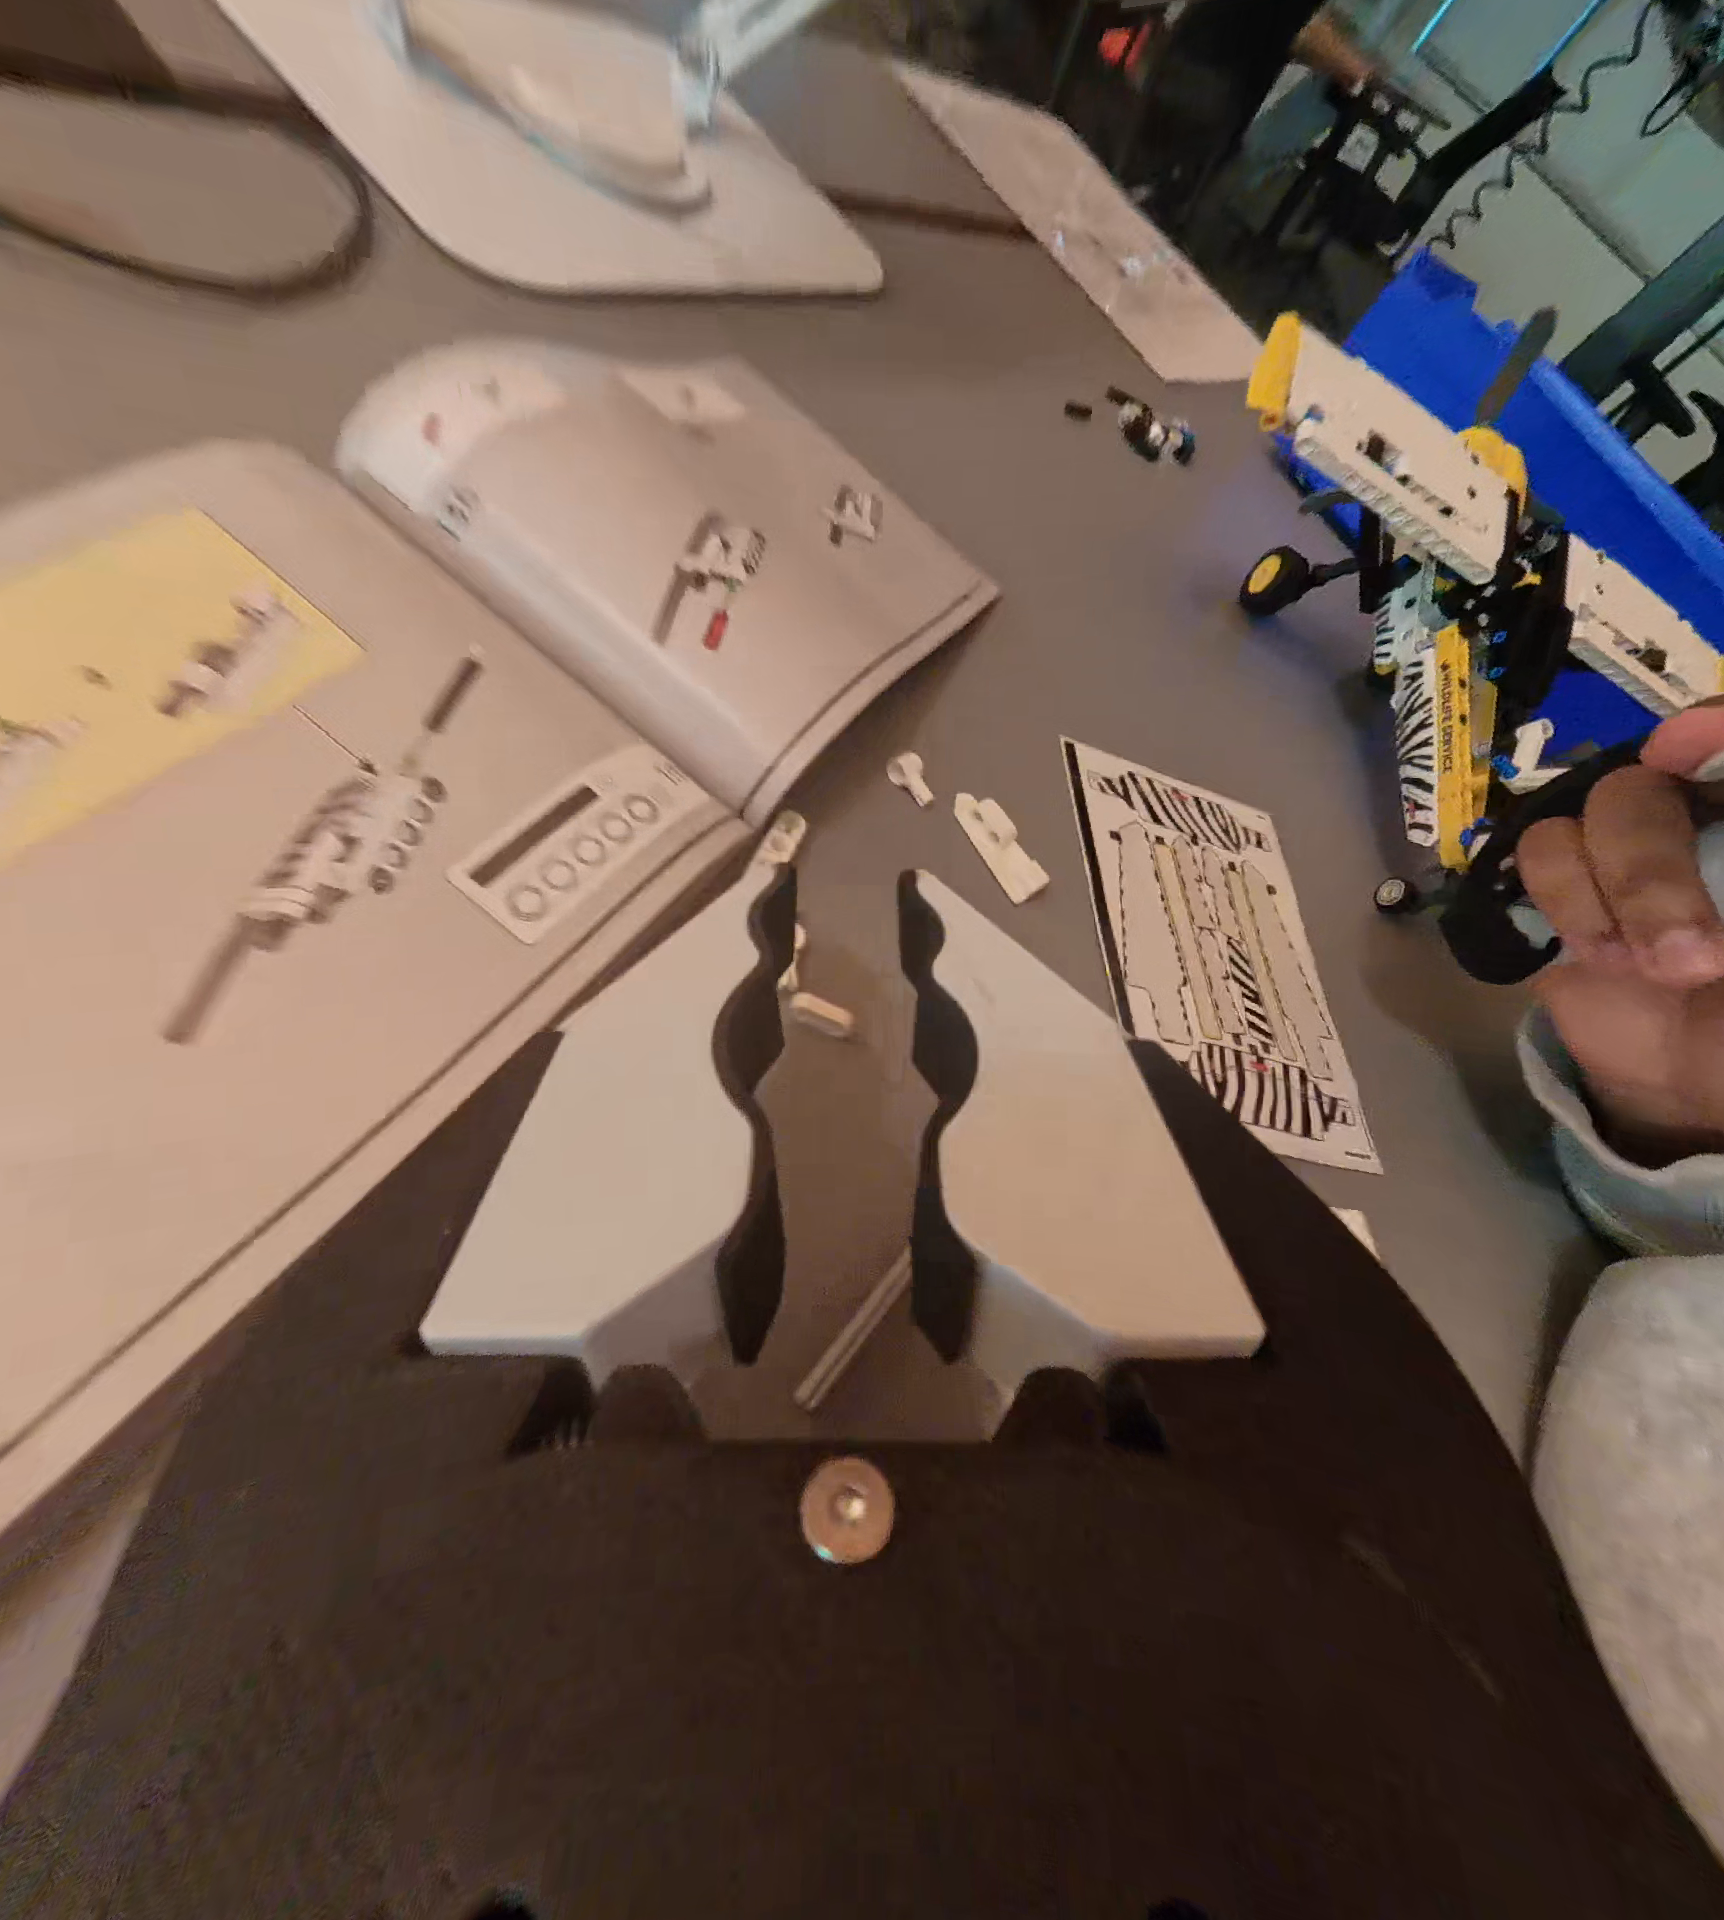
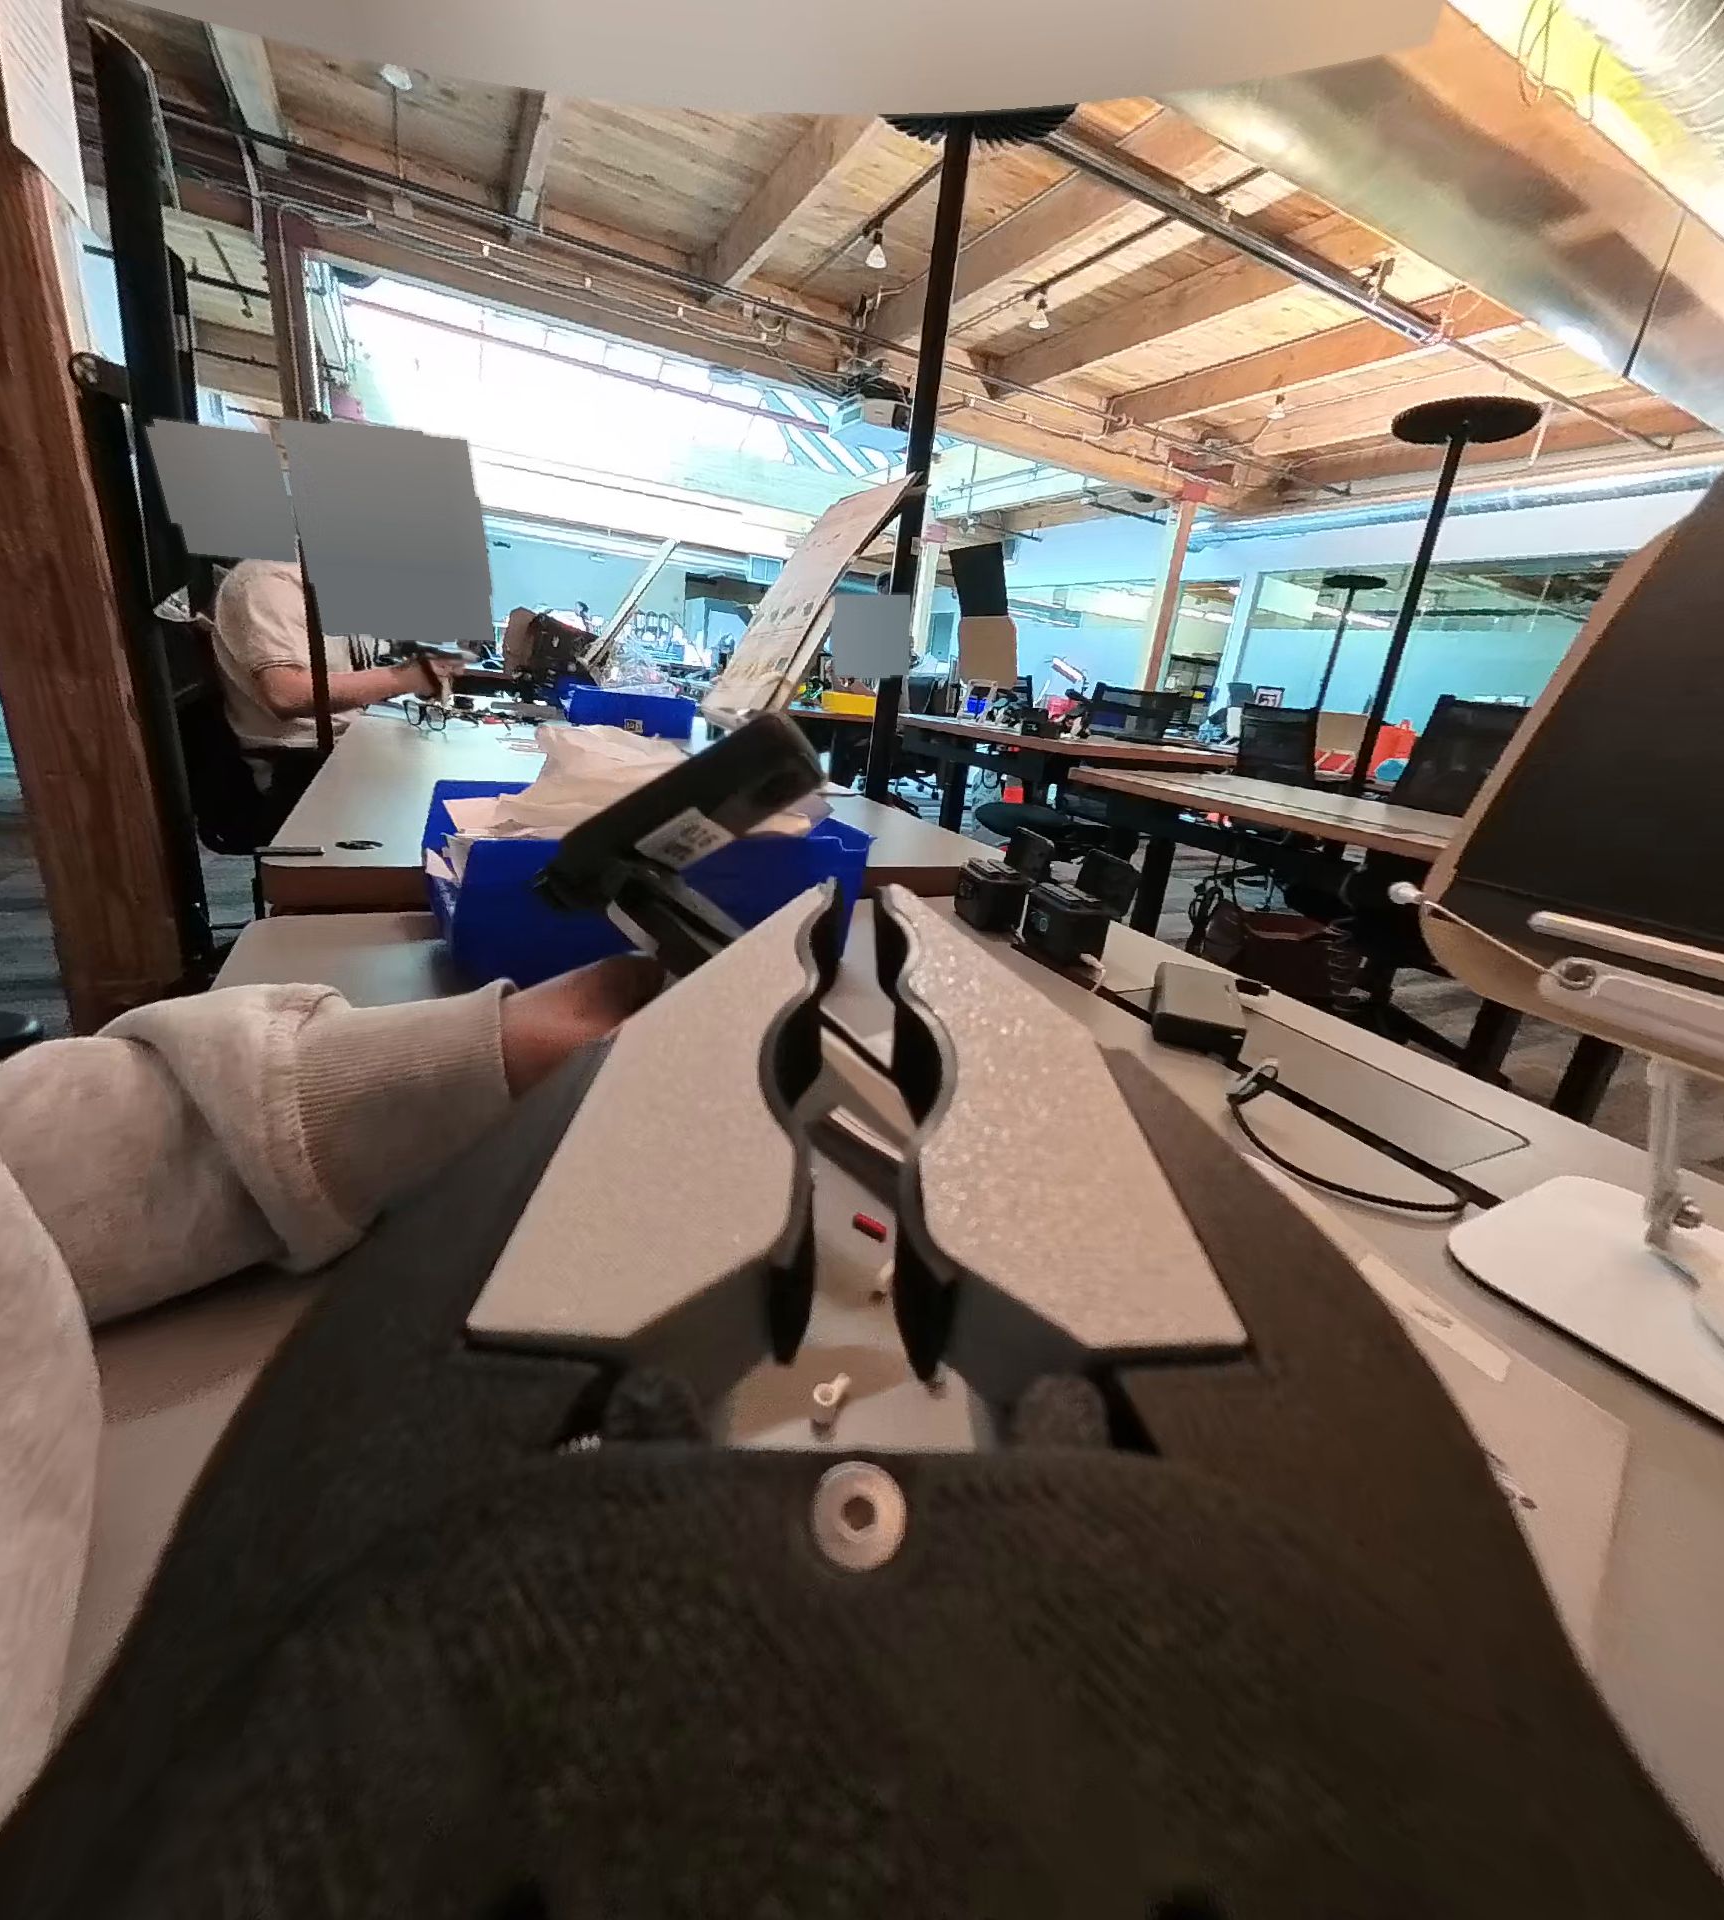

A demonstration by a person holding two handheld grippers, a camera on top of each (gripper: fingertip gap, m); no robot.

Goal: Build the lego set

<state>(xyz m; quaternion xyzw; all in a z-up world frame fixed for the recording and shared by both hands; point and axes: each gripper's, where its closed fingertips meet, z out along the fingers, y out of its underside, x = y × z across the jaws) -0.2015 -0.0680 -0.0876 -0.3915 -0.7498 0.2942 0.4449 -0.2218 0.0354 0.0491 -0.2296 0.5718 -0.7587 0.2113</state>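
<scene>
Left gripper (image 1: 845, 894) jaws parted over small white pieces (image 1: 816, 1003) beside the instruction booklet (image 1: 338, 790), right gripper (image 2: 858, 904) jaws parted, empty, desk (image 1: 1097, 623) beneath.

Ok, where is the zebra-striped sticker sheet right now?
In the left wrist view, the sticker sheet lies flat on the grey table, right of the open instruction booklet and just below-left of the part-built yellow and white model.

Left view downward, right view outward
</scene>
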